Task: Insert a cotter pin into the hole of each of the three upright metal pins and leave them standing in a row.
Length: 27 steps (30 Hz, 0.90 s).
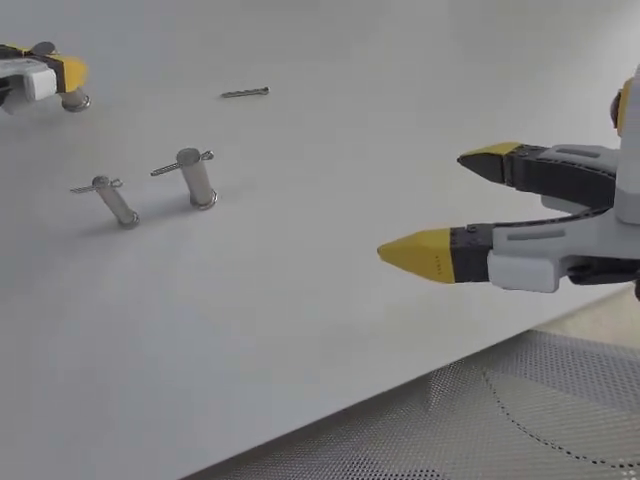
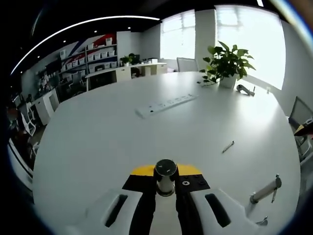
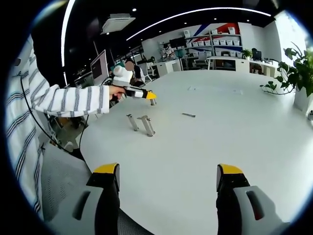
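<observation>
Left gripper view is showing the left gripper (image 2: 165, 170) with its jaws closed snugly around the third metal pin (image 2: 166, 182). The pin's round top end is poking up between the yellow tips, and no cotter is showing in it. In the head view that pin's flanged foot appears to be resting on the white table (image 1: 330, 330), at the far left. The right gripper (image 1: 450, 208) is hanging over the near right part of the table with its jaws spread wide and nothing between them.

Judging from this, two of the three pins are done and the last insertion is being set up: the left side is steadying the pin while the right is free to fetch. The next move is calling for the right gripper to cross the table to the loose cotter pin (image 1: 245, 93) and pinch it near its looped end. It then has to line the thin legs up with the small cross hole, which I cannot make out here.

The loose cotter pin is lying flat, thin and silvery, near the held pin and beyond the two finished pins (image 1: 195, 178). Those two are standing close together on their flanged heads, each with a cotter sticking through near the top. They are looking tilted in the head view, though that may be the camera angle.
</observation>
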Available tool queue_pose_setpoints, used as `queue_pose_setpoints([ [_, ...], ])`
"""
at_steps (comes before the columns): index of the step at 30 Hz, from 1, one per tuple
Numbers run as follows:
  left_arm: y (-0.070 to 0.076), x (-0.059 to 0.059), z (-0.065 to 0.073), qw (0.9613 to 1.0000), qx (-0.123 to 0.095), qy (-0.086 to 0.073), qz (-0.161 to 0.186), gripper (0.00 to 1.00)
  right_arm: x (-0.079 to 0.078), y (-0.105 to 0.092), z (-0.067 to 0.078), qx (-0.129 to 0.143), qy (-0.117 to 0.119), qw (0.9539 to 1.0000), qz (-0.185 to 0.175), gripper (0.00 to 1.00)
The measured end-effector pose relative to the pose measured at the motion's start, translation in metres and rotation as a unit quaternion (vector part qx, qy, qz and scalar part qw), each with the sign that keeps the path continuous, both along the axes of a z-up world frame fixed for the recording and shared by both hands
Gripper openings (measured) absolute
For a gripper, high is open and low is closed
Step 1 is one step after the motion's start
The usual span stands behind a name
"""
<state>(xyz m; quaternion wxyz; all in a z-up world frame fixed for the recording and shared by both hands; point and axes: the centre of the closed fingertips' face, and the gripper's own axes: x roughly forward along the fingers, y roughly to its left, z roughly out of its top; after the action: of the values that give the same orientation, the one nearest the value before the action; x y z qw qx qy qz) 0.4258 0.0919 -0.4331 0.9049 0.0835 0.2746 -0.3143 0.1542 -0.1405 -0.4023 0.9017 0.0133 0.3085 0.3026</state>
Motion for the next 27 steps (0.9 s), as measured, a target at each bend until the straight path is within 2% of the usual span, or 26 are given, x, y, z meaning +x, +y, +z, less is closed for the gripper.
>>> queue_pose_setpoints([
  [4,0.004,-0.005,0.025,0.9999,-0.007,-0.013,0.001,0.10,0.001,0.001,0.004,0.001,-0.006,1.0000,0.004,0.80],
  [7,0.006,-0.013,0.040,0.9997,-0.009,-0.021,-0.001,0.10,0.002,0.000,0.006,0.002,-0.009,0.9999,0.005,0.81],
  [10,0.006,-0.030,0.051,0.9997,-0.011,-0.022,-0.006,0.10,0.004,0.001,0.009,0.006,-0.013,0.9999,0.008,0.83],
  [14,0.003,-0.051,0.055,0.9996,0.002,-0.018,-0.020,0.10,0.002,0.006,0.012,0.012,-0.017,0.9997,0.016,0.87],
  [17,-0.004,-0.066,0.058,0.9995,-0.014,-0.013,-0.025,0.10,0.002,0.009,0.012,0.008,-0.020,0.9995,0.022,0.92],
  [18,-0.009,-0.073,0.059,0.9993,-0.022,-0.006,-0.031,0.10,0.001,0.010,0.014,0.008,-0.023,0.9994,0.024,0.92],
  [23,-0.027,-0.094,0.063,0.9986,-0.017,-0.005,-0.049,0.10,0.001,0.015,0.018,0.013,-0.033,0.9988,0.034,0.93],
  [27,-0.039,-0.108,0.068,0.9981,-0.027,-0.003,-0.055,0.10,-0.002,0.016,0.022,0.016,-0.042,0.9983,0.038,0.94],
])
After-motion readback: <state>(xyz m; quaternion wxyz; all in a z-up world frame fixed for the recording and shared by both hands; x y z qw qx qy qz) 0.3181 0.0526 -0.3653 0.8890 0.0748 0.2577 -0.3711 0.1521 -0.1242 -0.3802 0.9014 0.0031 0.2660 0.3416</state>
